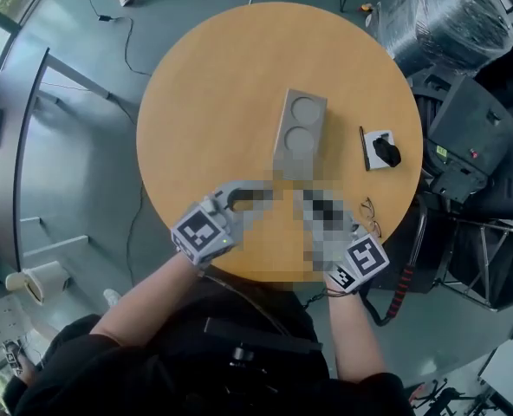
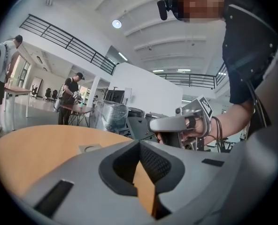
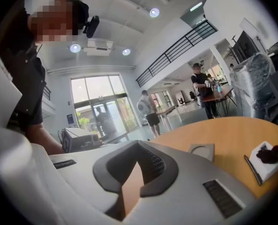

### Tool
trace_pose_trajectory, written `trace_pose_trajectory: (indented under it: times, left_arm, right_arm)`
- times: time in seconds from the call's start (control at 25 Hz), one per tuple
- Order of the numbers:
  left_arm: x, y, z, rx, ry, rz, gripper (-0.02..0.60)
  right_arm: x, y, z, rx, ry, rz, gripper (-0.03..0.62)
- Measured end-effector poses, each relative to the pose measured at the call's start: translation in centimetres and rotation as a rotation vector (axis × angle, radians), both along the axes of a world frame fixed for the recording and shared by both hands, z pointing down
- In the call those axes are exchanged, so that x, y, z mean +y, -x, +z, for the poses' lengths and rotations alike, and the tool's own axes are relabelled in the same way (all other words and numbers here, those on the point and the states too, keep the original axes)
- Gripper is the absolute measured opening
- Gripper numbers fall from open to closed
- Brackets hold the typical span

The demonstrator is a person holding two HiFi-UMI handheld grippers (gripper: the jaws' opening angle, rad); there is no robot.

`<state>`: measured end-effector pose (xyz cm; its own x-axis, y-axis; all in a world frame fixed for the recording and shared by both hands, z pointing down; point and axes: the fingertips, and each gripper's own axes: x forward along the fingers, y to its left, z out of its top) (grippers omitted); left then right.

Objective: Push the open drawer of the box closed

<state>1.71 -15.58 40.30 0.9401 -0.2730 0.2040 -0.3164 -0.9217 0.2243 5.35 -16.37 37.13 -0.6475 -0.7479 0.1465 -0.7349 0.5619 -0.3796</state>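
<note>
The left tool (image 1: 237, 196) is held over the near part of the round bench (image 1: 204, 85), jaws closed tip to tip with nothing between them. The grey box (image 1: 301, 128) lies at bench centre, beyond both tools and apart from each; its drawer end cannot be made out. The right tool (image 1: 314, 204), near the left one, is likewise closed and empty. A white pad (image 1: 379, 150) lies further right.

left tongs (image 2: 140, 144): jaws together, empty | right tongs (image 3: 139, 150): jaws together, empty | both held low, angled inward
</note>
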Motion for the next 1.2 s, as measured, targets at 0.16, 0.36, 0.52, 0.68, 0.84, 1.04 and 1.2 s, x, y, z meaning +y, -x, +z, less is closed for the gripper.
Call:
trace_pose_trajectory:
  times: [0.16,0.36,0.52,0.68,0.84,1.04,1.2]
  left_arm:
    - [3.2,0.4,-5.6,0.028,-0.010,0.007,0.031]
    - [7.8,1.3,-11.5,0.062,-0.051,0.038,0.029]
    - [10.3,1.8,-15.9,0.091,-0.078,0.058,0.030]
    - [12.5,2.0,-20.0,0.105,-0.144,0.056,0.031]
    - [14.4,1.4,-22.7,0.116,-0.191,0.063,0.031]
    - [16.4,0.3,-23.5,0.121,-0.192,0.067,0.031]
    - [17.2,0.0,-23.6,0.123,-0.194,0.067,0.031]
  right_arm:
    - [3.9,1.0,-5.5,0.040,-0.097,-0.079,0.008]
    - [8.8,1.9,-11.0,0.096,-0.191,-0.152,0.008]
    - [11.8,1.9,-15.3,0.117,-0.264,-0.153,0.008]
    - [14.4,2.0,-18.7,0.148,-0.321,-0.156,0.008]
    - [16.3,1.4,-21.0,0.136,-0.339,-0.149,0.008]
    - [17.9,0.3,-21.6,0.124,-0.323,-0.149,0.006]
    - [18.6,0.0,-21.6,0.110,-0.312,-0.160,0.007]
